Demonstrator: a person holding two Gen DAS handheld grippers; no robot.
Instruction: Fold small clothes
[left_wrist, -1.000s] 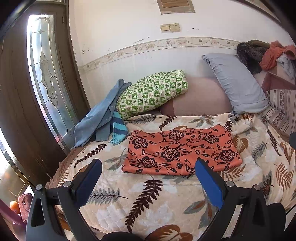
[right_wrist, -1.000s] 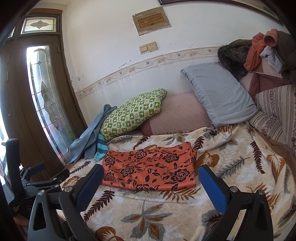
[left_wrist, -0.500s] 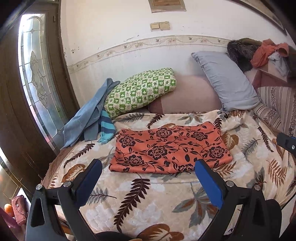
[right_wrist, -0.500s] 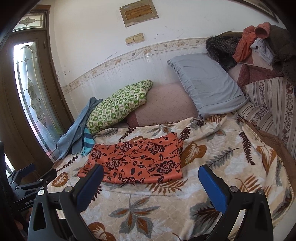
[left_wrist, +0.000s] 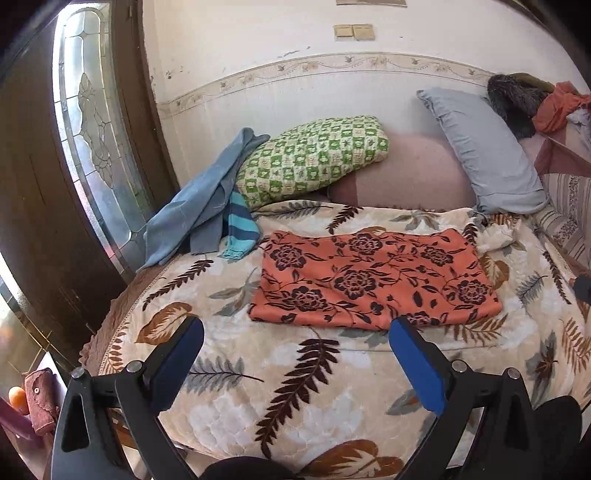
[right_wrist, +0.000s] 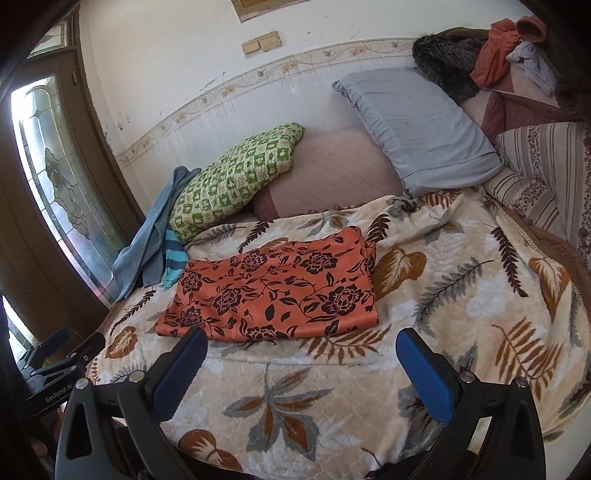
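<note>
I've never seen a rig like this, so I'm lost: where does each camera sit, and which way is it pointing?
Left wrist: on the left gripper, looking along its open blue fingers over the bed at the orange cloth; the other gripper's tip shows at the right edge.
Right wrist: on the right gripper, fingers open, facing the same cloth from further right; the left gripper shows at lower left.
Shared: cloth, green pillow, grey pillow, leaf blanket.

Leaf-print bed (right_wrist: 424, 295), pale wall (left_wrist: 258, 110), perhaps stained-glass door (left_wrist: 96, 129).
</note>
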